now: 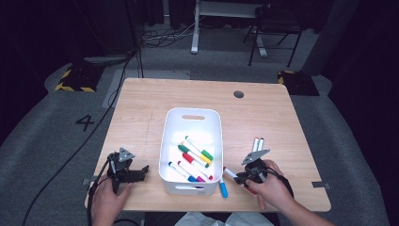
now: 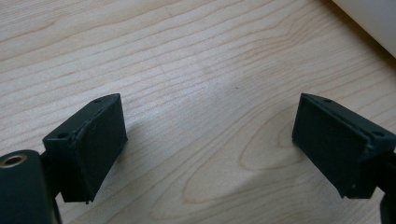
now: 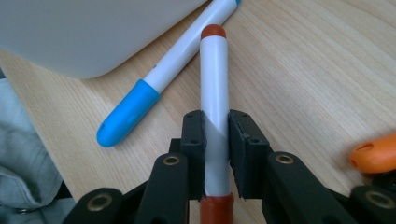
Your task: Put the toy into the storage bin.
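My right gripper (image 3: 215, 140) is shut on a white marker with red ends (image 3: 214, 79), which lies along the jaws and points at the white basket (image 3: 84, 32). In the high view this gripper (image 1: 241, 177) sits at the basket's front right corner, with the held marker (image 1: 230, 173) just above the table. A blue-capped marker (image 3: 154, 84) lies on the wood beside it, against the basket (image 1: 193, 112). My left gripper (image 2: 210, 140) stands open over bare wood with nothing between its jaws; in the high view it (image 1: 140, 171) is left of the basket.
Several coloured markers (image 1: 195, 157) lie inside the basket. Two more markers (image 1: 258, 143) rest on the table (image 1: 141, 108) right of it. An orange cap (image 3: 376, 156) shows at the right gripper view's right edge. The blue-capped marker (image 1: 223, 189) lies near the table's front edge.
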Motion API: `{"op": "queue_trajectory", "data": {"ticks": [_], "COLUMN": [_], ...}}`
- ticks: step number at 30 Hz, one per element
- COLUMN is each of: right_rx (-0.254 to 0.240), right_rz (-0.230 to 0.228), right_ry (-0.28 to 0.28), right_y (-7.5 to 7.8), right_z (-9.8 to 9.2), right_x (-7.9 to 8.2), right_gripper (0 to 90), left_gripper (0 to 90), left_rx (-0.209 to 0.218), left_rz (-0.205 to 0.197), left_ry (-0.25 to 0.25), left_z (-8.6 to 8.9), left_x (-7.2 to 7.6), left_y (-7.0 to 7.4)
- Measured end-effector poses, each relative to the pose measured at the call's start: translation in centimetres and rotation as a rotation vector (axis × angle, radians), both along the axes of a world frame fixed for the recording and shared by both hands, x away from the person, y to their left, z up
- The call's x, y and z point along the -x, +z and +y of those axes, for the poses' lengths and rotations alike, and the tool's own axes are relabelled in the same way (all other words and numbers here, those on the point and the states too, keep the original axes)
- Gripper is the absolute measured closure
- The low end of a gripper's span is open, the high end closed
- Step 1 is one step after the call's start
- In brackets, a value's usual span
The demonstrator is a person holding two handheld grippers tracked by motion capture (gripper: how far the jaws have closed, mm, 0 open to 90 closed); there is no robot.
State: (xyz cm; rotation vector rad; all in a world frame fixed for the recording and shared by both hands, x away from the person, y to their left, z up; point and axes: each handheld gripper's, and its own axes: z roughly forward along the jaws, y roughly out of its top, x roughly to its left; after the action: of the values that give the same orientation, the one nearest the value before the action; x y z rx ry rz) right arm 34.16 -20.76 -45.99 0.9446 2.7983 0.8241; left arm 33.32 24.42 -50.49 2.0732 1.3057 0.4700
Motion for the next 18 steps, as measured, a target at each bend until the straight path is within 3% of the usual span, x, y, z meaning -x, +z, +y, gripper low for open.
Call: {"op": "queue_trajectory", "data": {"ticks": [7, 13, 15, 18], "right_rx": [-0.031, -0.054, -0.075, -0.087], "right_rz": [-0.003, -0.01, -0.038, -0.021], "right_ry": [0.01, 0.01, 0.034, 0.015], "right_y": [1.4, 3.6, 4.2, 5.2], "right_z": [-0.4, -0.7, -0.9, -1.1], "right_x": [-0.2, -0.2, -0.4, -0.5], "right_gripper": [76.6, 76.6, 76.6, 76.6], "left_gripper": [10.3, 10.3, 10.4, 10.6], "left_rx": [0.0, 0.004, 0.004, 0.004], "left_rz": [0.0, 0.001, 0.001, 0.002], "left_ry": [0.0, 0.0, 0.0, 0.0], "left_z": [0.0, 0.0, 0.0, 0.0], "left_x": [0.0, 0.0, 0.0, 0.1], "left_y": [0.0, 0.0, 0.0, 0.0]}}
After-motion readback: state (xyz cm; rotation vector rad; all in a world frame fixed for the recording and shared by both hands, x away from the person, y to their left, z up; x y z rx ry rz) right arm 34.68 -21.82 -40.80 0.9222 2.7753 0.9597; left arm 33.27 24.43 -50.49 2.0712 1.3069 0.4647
